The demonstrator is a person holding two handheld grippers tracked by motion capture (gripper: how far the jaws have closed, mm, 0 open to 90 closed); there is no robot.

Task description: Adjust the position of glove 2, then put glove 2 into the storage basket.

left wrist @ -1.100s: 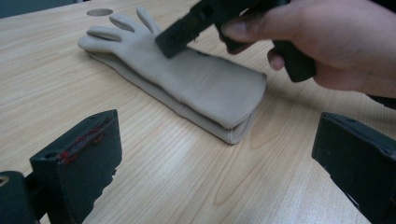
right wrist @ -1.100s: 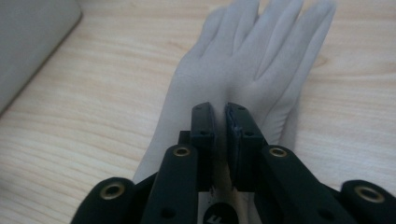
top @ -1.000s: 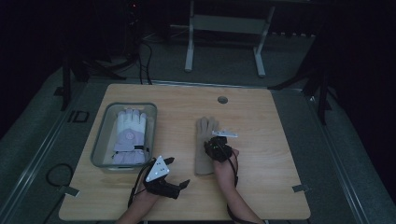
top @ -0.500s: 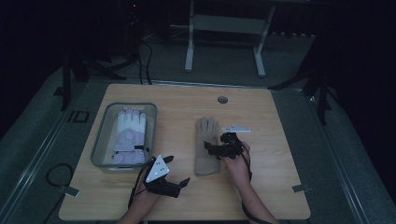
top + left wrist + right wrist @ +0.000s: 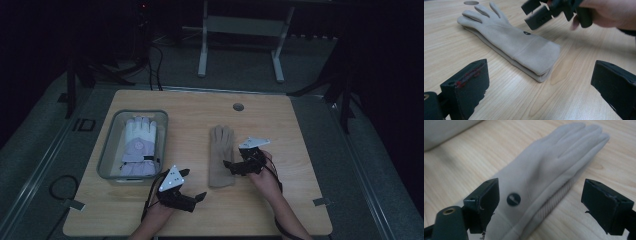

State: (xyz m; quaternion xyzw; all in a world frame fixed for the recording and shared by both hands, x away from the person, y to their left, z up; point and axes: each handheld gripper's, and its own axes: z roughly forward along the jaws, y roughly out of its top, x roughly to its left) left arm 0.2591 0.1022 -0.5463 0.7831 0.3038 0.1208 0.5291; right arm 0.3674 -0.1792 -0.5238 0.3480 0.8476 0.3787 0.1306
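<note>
The flat beige suede-like glove (image 5: 221,156) lies mid-tabletop, fingers far; judged soft, light and limp, it is best pinched at the near cuff. The right gripper (image 5: 236,166), wide open and empty, hovers just right of it; the left gripper (image 5: 196,186) is likewise wide open and empty.

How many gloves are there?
2 that I can see. A beige glove lies flat on the table, and a white and lilac glove sits in the clear bin; another could hide underneath either.

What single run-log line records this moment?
left gripper: open, idle | right gripper: open beside beige glove | white glove: in bin
</note>
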